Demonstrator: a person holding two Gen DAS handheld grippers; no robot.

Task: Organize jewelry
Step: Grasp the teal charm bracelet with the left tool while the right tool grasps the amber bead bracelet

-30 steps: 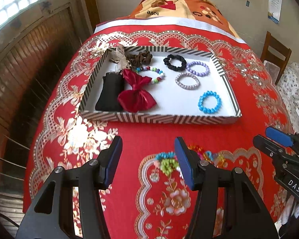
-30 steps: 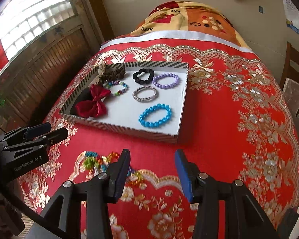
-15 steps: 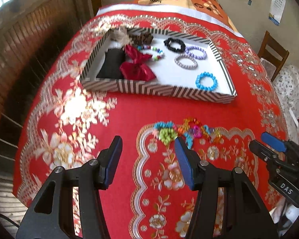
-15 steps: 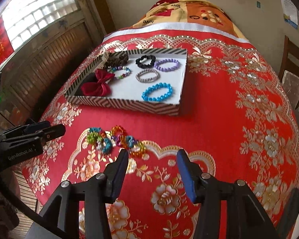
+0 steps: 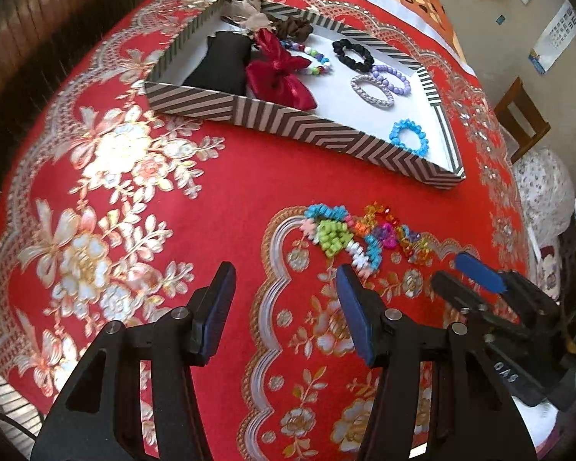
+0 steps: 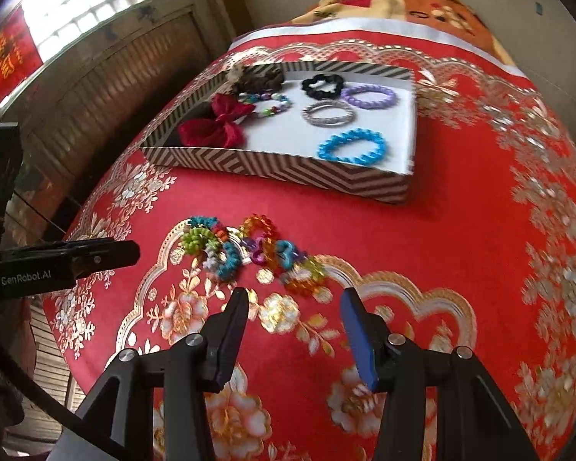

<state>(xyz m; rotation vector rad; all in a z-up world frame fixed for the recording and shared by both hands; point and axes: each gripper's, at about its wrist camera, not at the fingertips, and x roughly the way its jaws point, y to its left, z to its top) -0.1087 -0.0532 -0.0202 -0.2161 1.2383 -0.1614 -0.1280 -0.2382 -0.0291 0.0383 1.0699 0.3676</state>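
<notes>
Both grippers hover wide open, empty: left gripper (image 5: pixel 286 288) and right gripper (image 6: pixel 293 313) just short of the colourful bead pile (image 6: pixel 249 251), striped tray (image 6: pixel 288 167) beyond

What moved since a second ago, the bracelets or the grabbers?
Only the grabbers moved. Both the left gripper and right gripper pulled back toward the person, so the colorful bracelets on the cloth now show beyond their fingers. Both stayed open, holding nothing. The bracelets and everything in the striped tray stayed put.

Bracelets (image 6: pixel 351 148) in the tray (image 6: pixel 288 169); bead pile (image 6: pixel 249 249) before it on the tablecloth (image 6: pixel 460 249).
</notes>
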